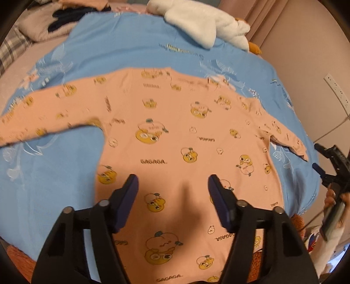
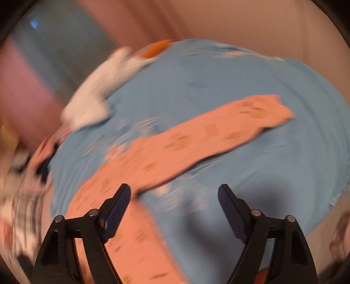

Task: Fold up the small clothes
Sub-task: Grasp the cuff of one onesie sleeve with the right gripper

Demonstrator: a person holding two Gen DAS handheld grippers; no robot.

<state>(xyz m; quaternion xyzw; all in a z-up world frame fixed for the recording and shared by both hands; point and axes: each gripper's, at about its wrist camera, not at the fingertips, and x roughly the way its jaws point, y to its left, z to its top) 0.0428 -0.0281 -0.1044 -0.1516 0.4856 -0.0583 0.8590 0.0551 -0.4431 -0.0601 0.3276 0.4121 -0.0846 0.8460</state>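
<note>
Handling call first: the peach long-sleeved top [image 1: 175, 135] looks like thin, soft knit, so light, limp, no stiffness to lean on. It should drape and sag wherever it's lifted and bunch if it's dragged across the blue bedsheet [image 1: 122, 43]. Not fragile, probably not slippery (cotton on cotton should hold a crease reasonably well).

Where to pinch, my judgement: edges and seams, not mid-panel.
- cuff of the right sleeve [image 2: 258, 113], to bring it in over the body
- shoulder seam or hem corner for the body folds
- the mid-chest fabric lies flat, with nothing for the pads to bite on

Looks: peach-pink, printed all over with yellow cartoon ducks and "GAGAGA" lettering. Spread flat, collar towards the far edge of the bed, hem at the near edge, sleeves out to either side. Few wrinkles; the right sleeve slants down towards the near right edge.

Grippers:
- left gripper [image 1: 172, 185]: jaws wide apart, nothing between them, hanging over the lower body of the top, near the hem. Can't tell if it touches the cloth.
- right gripper [image 2: 175, 196]: jaws also wide apart and empty, above the sheet just beside the right sleeve and armpit. This view is heavily blurred, so fine detail is unreliable.

Clutter: white plush toy [image 1: 196, 24] at the far edge of the bed, well apart from the top. Other clothes [image 1: 61, 19] piled at the far left corner.
</note>
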